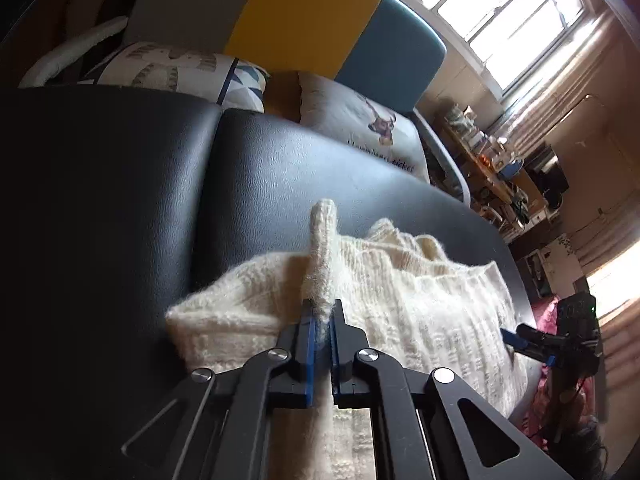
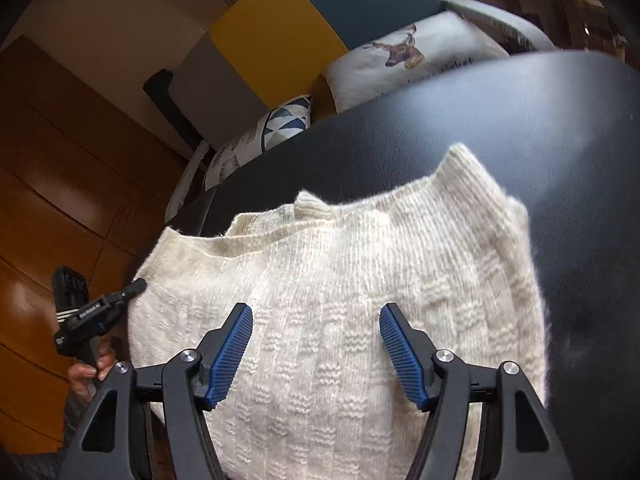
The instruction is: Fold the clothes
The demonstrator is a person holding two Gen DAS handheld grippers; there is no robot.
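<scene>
Left wrist: left tongs [image 1: 322, 322] pinch the cream sweater [image 1: 400, 280] edge; right tongs [image 2: 316, 356] gape wide above it.

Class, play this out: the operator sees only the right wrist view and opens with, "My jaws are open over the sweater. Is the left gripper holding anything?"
Observer: Yes. The left gripper is shut on a fold of the sweater.
Operator: Is that fold lying flat?
Observer: No, it stands up in a narrow ridge beyond the fingertips.
Operator: What is beyond the sofa on that side?
Observer: A bright window above a cluttered shelf.
</scene>
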